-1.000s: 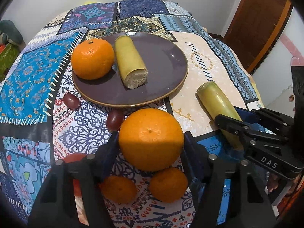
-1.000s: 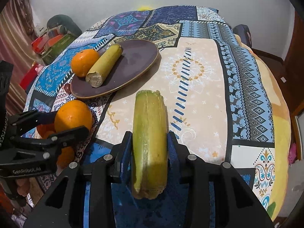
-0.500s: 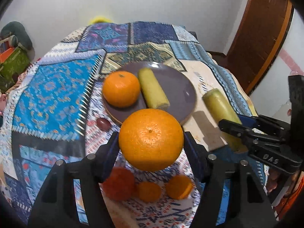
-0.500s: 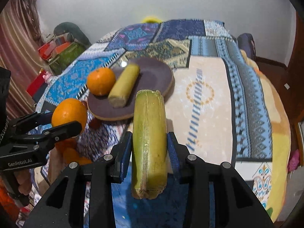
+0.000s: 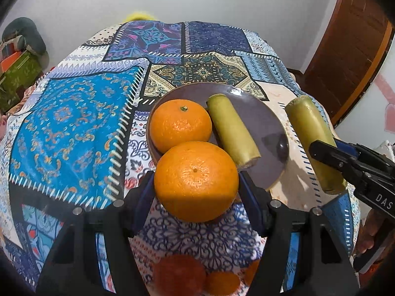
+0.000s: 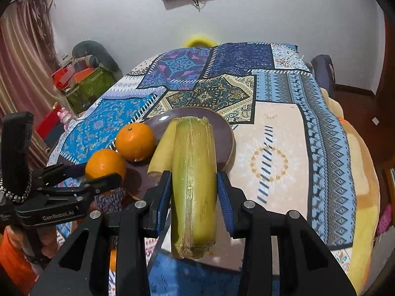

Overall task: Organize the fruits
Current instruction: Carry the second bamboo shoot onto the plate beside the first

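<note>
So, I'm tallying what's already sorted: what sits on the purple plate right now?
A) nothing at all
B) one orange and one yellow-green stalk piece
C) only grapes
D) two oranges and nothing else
B: the purple plate carries one orange beside one stalk piece, while the other orange sits in the left gripper and a second stalk in the right gripper.

Left hand-held gripper (image 5: pixel 196 204): black frame, blue pads, silver screws, "GenRobot.AI" mark. Right hand-held gripper (image 6: pixel 194 197): same build, "DAS" lettering.
</note>
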Action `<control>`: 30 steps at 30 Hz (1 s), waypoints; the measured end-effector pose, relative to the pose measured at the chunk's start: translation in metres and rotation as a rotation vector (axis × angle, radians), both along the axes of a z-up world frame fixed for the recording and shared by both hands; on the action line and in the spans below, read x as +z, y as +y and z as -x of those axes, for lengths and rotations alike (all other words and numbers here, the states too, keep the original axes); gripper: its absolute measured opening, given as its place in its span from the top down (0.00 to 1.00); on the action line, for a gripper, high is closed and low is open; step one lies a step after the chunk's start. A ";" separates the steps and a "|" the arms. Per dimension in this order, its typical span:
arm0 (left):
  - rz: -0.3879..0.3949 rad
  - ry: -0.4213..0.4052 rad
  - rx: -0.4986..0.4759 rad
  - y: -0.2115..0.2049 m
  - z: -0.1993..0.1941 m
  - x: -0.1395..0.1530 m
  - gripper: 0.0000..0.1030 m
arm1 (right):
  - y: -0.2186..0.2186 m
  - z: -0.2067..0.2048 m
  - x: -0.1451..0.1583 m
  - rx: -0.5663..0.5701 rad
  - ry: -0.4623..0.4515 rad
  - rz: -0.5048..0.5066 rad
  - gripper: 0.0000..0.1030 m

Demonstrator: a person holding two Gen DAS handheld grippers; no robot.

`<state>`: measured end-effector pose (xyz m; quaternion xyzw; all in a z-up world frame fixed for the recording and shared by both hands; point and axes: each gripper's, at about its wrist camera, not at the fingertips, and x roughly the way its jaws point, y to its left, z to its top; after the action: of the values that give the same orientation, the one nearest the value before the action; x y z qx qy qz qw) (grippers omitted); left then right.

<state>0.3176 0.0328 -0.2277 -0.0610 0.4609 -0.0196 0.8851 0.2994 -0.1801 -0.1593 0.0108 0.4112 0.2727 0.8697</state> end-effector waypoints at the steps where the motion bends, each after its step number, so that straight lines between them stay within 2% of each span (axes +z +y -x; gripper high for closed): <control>1: 0.000 0.003 -0.001 0.000 -0.004 -0.001 0.36 | 0.001 -0.002 -0.001 0.000 0.003 -0.001 0.67; 15: 0.033 -0.002 0.004 0.002 -0.035 -0.011 0.36 | 0.024 -0.033 -0.015 0.016 0.035 -0.017 0.67; 30: 0.051 0.011 0.006 0.008 -0.051 -0.014 0.36 | 0.048 -0.063 -0.029 0.013 0.064 0.018 0.67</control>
<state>0.3682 0.0404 -0.2416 -0.0851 0.4648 -0.0281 0.8809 0.3620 -0.1317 -0.1880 0.0089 0.4413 0.2741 0.8544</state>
